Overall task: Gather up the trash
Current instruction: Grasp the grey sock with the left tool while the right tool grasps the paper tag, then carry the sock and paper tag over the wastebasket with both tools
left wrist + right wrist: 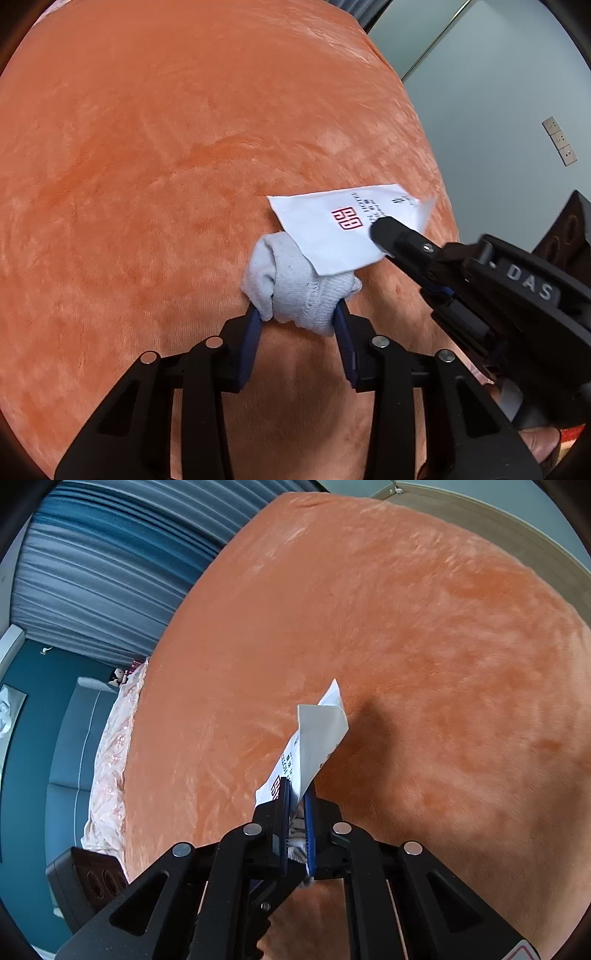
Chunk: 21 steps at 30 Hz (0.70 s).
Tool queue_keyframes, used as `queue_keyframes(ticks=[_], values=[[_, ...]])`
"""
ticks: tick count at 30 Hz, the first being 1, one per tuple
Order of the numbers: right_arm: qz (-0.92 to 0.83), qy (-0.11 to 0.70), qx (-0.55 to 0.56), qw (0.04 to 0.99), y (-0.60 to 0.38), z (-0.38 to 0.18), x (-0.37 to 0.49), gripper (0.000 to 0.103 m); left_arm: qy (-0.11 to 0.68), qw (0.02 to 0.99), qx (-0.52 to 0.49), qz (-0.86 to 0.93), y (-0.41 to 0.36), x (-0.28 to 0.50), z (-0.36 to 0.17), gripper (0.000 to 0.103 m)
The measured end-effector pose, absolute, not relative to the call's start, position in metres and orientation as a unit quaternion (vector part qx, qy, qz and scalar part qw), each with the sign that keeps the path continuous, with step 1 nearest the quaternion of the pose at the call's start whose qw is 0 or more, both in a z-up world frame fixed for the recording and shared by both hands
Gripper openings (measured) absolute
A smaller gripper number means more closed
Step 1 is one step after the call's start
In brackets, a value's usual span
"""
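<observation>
I have both pieces of trash lifted: my left tongs [301,314] are clenched on a balled grey sock [295,284], my right tongs [297,797] pinch a white paper packet [314,738] just beyond. Next, I'd carry both off the orange bed [147,166] to a bin I can't see.

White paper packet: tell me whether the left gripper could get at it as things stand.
Probably not. The left gripper is shut on the grey sock, so its fingers are full, and the right gripper already pinches the white paper packet, which overlaps the sock on the orange blanket.
</observation>
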State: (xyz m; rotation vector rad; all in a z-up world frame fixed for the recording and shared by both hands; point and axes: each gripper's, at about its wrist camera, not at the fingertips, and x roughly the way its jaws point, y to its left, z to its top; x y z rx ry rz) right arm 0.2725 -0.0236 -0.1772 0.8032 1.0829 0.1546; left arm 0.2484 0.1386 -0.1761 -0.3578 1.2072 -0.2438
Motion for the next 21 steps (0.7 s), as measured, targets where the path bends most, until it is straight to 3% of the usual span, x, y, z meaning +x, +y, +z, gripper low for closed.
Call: queue_keyframes(ticks=[9, 21], values=[[0.058, 0.468, 0.329, 0.818, -0.042, -0.13, 0.215, 0.005, 0.562, 0.807, -0.136, -0.119, 0.121, 0.21, -0.16, 0.024], [0.019, 0.441, 0.241, 0.864, -0.08, -0.072, 0.121, 0.005, 0.544, 0.822, -0.099, -0.137, 0.082, 0.138, -0.108, 0.022]])
